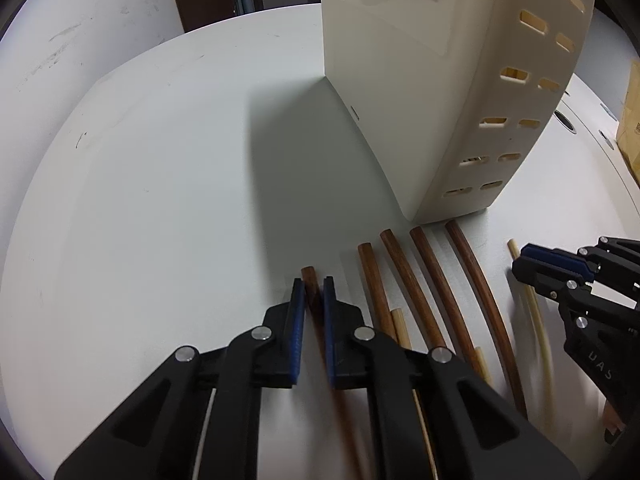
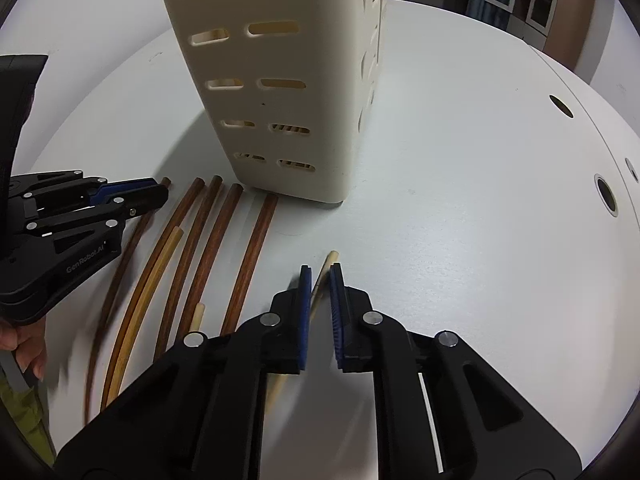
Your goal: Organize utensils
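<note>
Left hand-held gripper (image 1: pixel 313 286) is clamped on a dark brown chopstick (image 1: pixel 309 276), blue pads squeezing it just below its blunt end, the stick running back underneath the jaws. To the right of that gripper lie 4 more dark brown chopsticks (image 1: pixel 432 280), fanned side by side on the white worktop (image 1: pixel 160 200), their blunt ends pointing at the foot of the cream utensil holder (image 1: pixel 400 100), which stands upright ahead and to the right. 2 pale bamboo chopsticks (image 1: pixel 400 326) peek out among the brown ones, close to the gripper's right finger.

Over to the right hand-held gripper (image 2: pixel 320 272): clenched too, pinching a pale bamboo chopstick (image 2: pixel 332 258) whose tip pokes out just beyond the blue pads. That stick slants back under the left finger. The slotted holder (image 2: pixel 280 100) stands ahead and slightly left of this gripper, with sticks faintly visible through its lowest slots. The brown row (image 2: pixel 248 248) lies to its left, 1 long pale stick (image 2: pixel 160 264) among them and a short pale end (image 2: pixel 198 314) near the gripper's left finger. Further left, the other gripper (image 2: pixel 160 194) shows side-on, a person's hand (image 2: pixel 24 344) holding it at the frame edge. Motion blur smears the near ends of the sticks.
</note>
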`<state>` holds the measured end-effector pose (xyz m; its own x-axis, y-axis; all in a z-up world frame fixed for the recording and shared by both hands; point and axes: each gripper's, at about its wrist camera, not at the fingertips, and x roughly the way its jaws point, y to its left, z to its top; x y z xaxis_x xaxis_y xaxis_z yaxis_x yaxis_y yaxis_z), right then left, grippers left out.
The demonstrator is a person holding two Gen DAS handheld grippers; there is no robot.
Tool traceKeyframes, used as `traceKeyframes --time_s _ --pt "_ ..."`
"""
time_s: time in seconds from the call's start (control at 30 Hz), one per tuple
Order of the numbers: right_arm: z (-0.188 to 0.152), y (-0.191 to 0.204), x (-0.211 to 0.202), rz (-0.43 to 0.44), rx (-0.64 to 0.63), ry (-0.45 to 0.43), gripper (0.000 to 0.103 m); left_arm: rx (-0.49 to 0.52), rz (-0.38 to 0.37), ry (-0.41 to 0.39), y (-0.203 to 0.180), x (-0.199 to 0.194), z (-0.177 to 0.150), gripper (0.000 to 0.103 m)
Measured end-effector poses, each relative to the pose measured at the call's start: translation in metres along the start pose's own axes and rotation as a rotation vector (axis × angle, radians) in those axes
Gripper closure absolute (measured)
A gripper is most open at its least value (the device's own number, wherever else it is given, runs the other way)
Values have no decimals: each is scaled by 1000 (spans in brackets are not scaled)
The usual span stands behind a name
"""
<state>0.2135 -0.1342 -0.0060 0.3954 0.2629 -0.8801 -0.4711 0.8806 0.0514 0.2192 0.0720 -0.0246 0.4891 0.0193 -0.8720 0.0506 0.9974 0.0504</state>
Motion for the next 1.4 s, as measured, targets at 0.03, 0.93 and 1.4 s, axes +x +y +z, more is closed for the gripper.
traceKeyframes --time_s 0.03,0.93,1.4 --pt "0 -1 0 3 9 -5 98 -5 -1 -1 0 0 0 96" --pt "26 -14 -97 103 -26 -357 99 -107 -105 -423 -8 -153 3 96" --pt "36 -9 -170 117 -47 -555 99 -59 -68 -559 -20 -215 16 97"
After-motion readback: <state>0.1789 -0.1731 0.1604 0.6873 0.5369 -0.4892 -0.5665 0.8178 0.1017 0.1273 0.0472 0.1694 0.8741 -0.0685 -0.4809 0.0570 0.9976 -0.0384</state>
